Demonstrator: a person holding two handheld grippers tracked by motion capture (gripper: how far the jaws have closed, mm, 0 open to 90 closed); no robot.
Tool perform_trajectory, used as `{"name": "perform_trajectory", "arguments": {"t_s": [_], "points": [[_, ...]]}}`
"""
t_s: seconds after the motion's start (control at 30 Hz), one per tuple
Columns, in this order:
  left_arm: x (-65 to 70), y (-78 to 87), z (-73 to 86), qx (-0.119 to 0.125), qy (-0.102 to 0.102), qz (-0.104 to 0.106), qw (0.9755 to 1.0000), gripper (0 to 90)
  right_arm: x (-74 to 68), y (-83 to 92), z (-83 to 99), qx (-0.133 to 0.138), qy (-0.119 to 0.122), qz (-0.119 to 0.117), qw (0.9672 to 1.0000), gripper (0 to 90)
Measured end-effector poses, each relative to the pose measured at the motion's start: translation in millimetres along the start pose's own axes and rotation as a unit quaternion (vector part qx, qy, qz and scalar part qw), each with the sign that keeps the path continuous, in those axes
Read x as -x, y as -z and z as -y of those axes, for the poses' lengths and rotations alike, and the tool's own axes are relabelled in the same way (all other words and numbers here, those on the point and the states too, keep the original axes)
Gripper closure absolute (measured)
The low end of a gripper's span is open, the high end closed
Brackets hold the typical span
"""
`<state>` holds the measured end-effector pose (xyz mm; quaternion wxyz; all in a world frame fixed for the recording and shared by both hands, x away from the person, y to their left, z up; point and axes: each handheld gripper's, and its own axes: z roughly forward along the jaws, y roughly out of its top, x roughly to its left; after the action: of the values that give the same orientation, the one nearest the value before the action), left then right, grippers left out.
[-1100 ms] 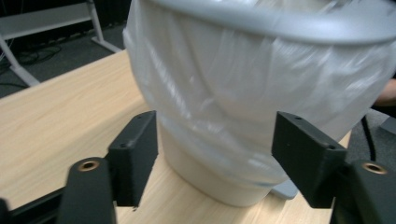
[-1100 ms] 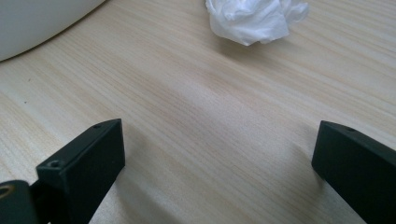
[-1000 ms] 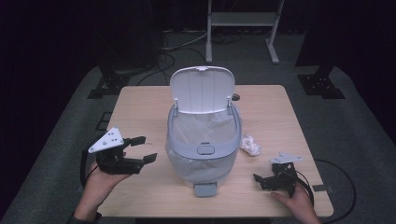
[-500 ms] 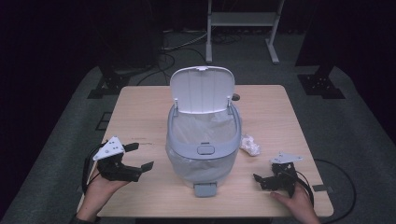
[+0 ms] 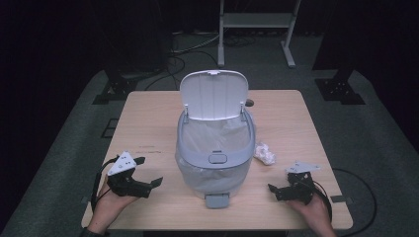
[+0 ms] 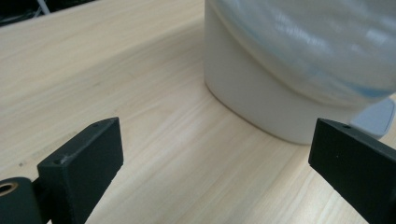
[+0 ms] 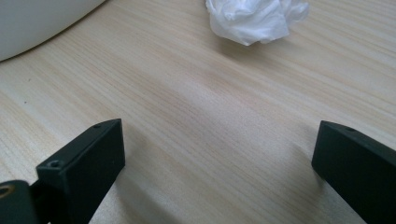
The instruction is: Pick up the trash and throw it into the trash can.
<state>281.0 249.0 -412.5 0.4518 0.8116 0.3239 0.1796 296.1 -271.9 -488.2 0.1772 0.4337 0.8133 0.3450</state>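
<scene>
A grey-white pedal bin [image 5: 216,148] stands mid-table with its lid [image 5: 213,94] up and a clear liner inside. A crumpled white paper ball [image 5: 264,153] lies on the table just right of it. My left gripper [image 5: 149,171] rests low at the front left, pointing at the bin. Its jaws have just been opening and stand wide with nothing between them. In the left gripper view the bin's base [image 6: 261,93] lies ahead of the left gripper [image 6: 215,140]. My right gripper [image 5: 279,181] sits open at the front right. The paper ball [image 7: 254,18] lies well ahead of the right gripper [image 7: 217,144].
The bin's foot pedal [image 5: 217,200] sticks out toward the table's front edge. The wooden table [image 5: 148,123] has bare room to the left and behind the bin. A metal stand [image 5: 257,29] and cables lie on the dark floor beyond.
My left gripper has sunk toward the tabletop and drawn a little nearer the front edge, and its jaws have spread wider. The right gripper, bin and paper ball have stayed put.
</scene>
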Motion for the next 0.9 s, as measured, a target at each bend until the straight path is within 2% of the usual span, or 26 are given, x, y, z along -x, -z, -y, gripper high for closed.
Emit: {"name": "perform_trajectory", "arguments": {"t_s": [0.13,0.37,0.6,0.73,0.9], "points": [[-1.4,-6.4,9.5,-0.012,-0.003,0.002,0.9999,0.9,0.0,0.0,0.0,0.000,0.000,0.000,1.0000,1.5],[-5.6,-16.0,21.7,-0.032,0.003,0.002,0.9995,0.0,0.0,0.0,0.0,0.000,0.000,0.000,1.0000,1.5],[-8.2,-25.5,32.2,-0.061,0.005,-0.002,0.9981,0.0,-0.2,0.0,-0.1,0.000,-0.001,0.000,1.0000,1.5],[-8.2,-31.6,38.1,-0.082,-0.003,-0.006,0.9966,0.0,-0.2,0.0,-0.1,0.000,-0.001,0.000,1.0000,1.5],[-10.5,-36.5,43.0,-0.094,0.003,-0.005,0.9956,0.0,-0.2,-0.1,-0.1,0.000,-0.001,0.000,1.0000,1.5]]}}
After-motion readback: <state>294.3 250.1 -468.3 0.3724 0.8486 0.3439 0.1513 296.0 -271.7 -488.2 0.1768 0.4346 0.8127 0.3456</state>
